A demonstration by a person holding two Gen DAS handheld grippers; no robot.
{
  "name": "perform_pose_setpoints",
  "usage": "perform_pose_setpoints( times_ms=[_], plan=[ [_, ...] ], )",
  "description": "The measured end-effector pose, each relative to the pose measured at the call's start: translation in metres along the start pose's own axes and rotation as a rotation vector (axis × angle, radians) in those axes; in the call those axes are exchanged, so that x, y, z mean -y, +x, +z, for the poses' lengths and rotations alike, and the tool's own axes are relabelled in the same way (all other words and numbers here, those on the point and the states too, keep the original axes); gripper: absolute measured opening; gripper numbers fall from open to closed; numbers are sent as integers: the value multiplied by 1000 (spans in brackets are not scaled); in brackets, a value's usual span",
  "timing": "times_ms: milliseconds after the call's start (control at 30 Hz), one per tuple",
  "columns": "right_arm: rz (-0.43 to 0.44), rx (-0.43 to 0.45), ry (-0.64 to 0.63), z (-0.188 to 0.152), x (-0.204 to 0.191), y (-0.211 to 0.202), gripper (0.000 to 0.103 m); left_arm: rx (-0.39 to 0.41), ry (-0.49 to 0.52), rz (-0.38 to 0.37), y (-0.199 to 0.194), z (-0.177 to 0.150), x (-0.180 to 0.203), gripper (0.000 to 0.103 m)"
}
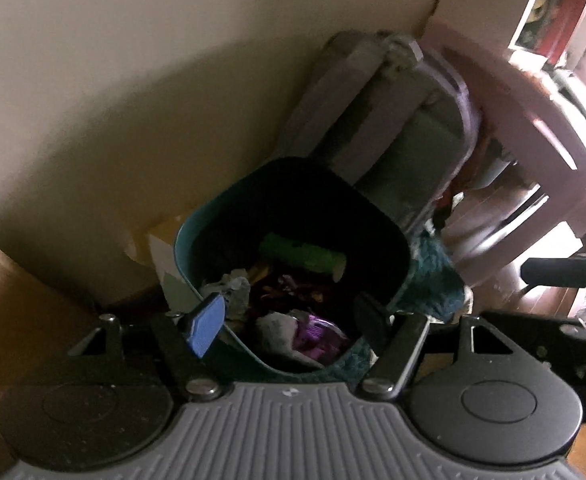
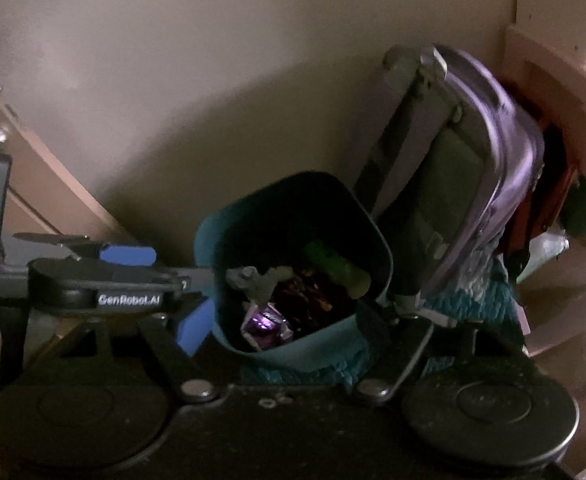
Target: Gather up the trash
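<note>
You are looking into a teal bin (image 1: pixel 189 240) of smooth, matt plastic. Inside it lie a green tube (image 1: pixel 303 256) with a dull, cardboard-like end, crumpled grey paper (image 1: pixel 233 290) and a glossy purple foil wrapper (image 2: pixel 265 322) that catches the light. Against the bin's base sits a teal knitted cloth (image 1: pixel 433 280), rough and nubbly. Behind the bin leans a backpack (image 2: pixel 489 160) of grey and lilac woven fabric with a faint sheen. Your left gripper (image 1: pixel 289 316) has matt black metal arms, shiny screw heads, a blue rubbery pad (image 1: pixel 207 324) and a ribbed grey plastic body. Behind the bin the wall (image 1: pixel 133 60) is flat, matt cream paint.
</note>
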State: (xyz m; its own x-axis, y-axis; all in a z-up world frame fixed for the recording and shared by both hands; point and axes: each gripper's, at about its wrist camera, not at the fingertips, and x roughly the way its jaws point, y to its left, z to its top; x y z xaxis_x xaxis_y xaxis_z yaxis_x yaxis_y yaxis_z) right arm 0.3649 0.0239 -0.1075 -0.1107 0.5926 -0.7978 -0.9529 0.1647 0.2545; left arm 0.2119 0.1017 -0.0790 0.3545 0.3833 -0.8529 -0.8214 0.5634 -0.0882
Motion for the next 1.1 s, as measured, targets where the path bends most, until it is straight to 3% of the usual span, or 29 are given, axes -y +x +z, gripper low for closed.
perform_pose_setpoints(
  times_ms=[300, 400, 633, 700, 833, 1100],
  plan=[
    [50, 158, -44, -30, -5, -74, 87, 127, -6, 0, -79, -33, 22, 71],
    [49, 217, -70, -40, -12, -97, 90, 162, -6, -3, -101, -41, 24, 79],
    [14, 344, -144, -59, -34, -137, 103, 252, -2, -20, -142, -51, 20, 84],
    [-5, 367, -148, -61, -41, -142, 103, 271, -7, -46, -149, -53, 15, 97],
    [-42, 394, -96, -62, -51, -145, 103, 315, -3, -96, -160, -54, -1, 101],
    [-132, 432, 57, -70, -75, -139, 103, 297, 56, -166, -168, -47, -34, 101]
  ],
)
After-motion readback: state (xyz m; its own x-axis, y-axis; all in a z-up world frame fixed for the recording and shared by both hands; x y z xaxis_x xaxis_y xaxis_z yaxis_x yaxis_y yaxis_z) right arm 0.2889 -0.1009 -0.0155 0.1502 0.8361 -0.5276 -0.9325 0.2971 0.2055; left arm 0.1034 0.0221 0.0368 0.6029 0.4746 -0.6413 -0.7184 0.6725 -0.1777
